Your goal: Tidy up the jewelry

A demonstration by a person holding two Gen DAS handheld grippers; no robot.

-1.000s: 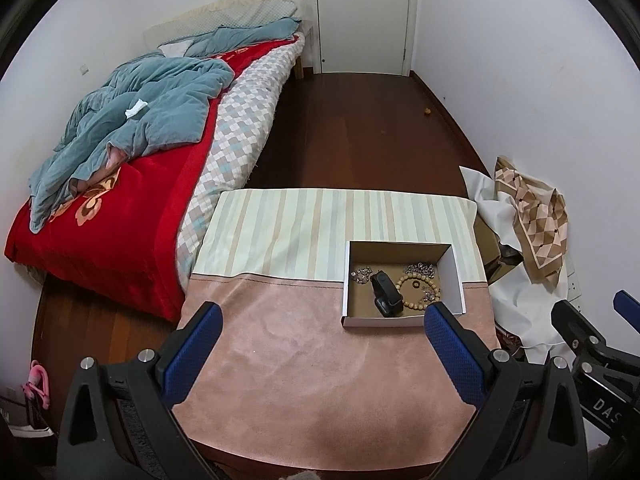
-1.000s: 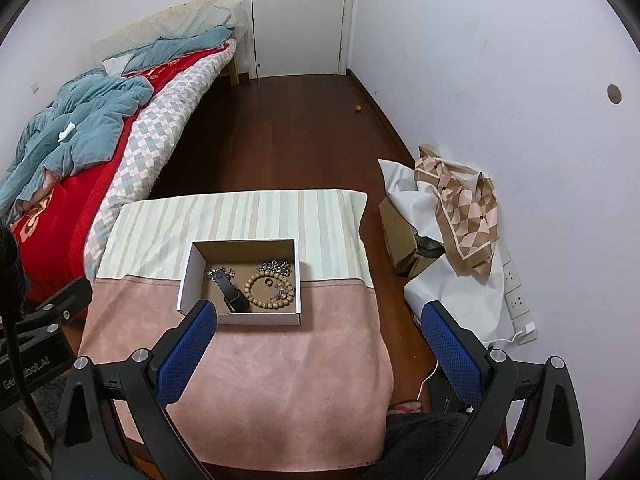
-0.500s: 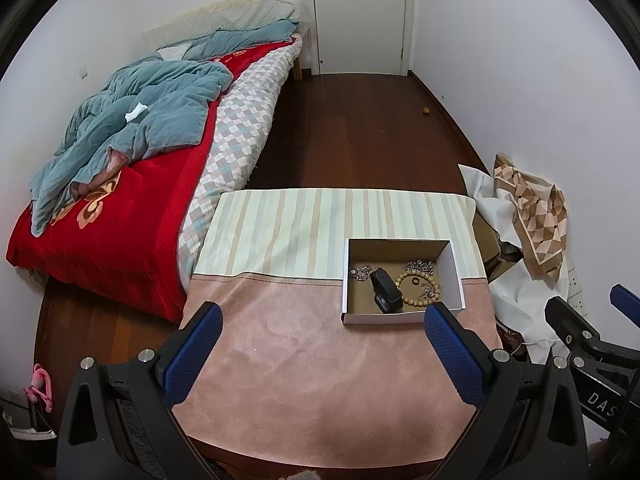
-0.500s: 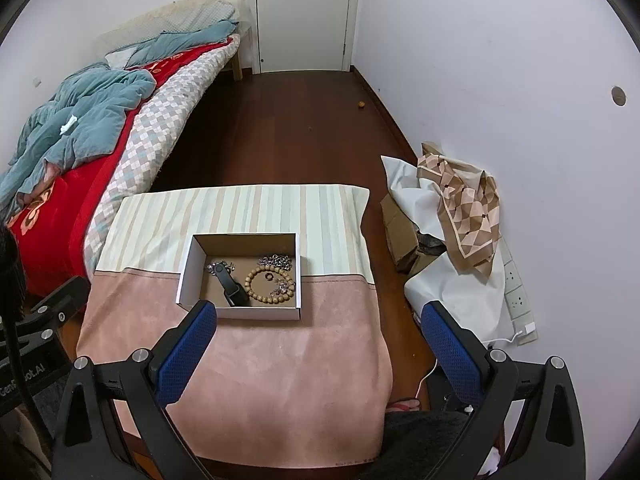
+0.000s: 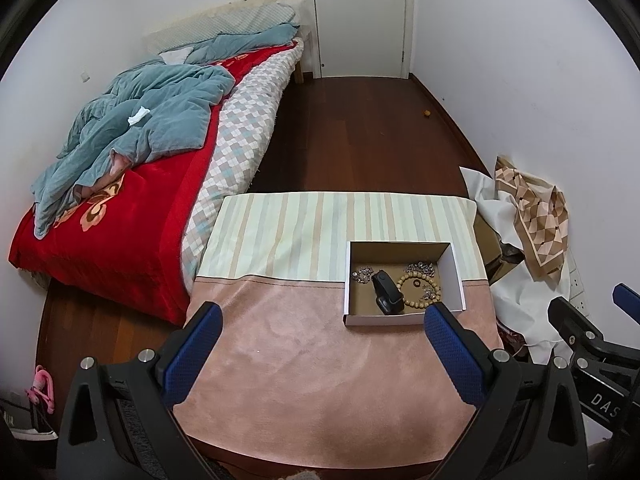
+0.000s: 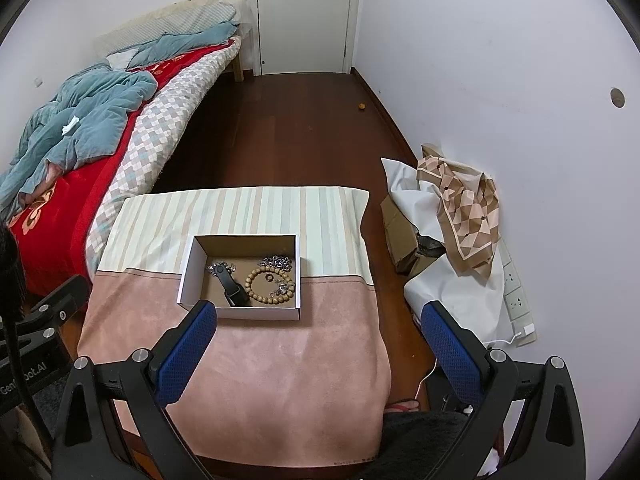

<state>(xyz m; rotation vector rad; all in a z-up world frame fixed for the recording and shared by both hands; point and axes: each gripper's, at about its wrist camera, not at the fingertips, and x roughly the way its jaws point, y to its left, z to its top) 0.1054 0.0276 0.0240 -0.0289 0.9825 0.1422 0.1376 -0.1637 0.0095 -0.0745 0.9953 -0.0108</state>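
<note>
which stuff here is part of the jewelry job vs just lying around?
Job: cardboard box, wooden bead bracelet, black band, silver chain pieces, small ring, left gripper, right gripper, both open.

Lying about: bed, blue blanket, patterned scarf, door.

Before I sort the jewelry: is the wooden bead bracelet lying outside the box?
No, the bead bracelet lies inside the open box.

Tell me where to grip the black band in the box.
Grip the black band across its narrow width at mid-length, coming straight down from above. It lies flat and diagonal on the box floor, walls block any side approach, and the bead bracelet lies right beside its near end.
</note>
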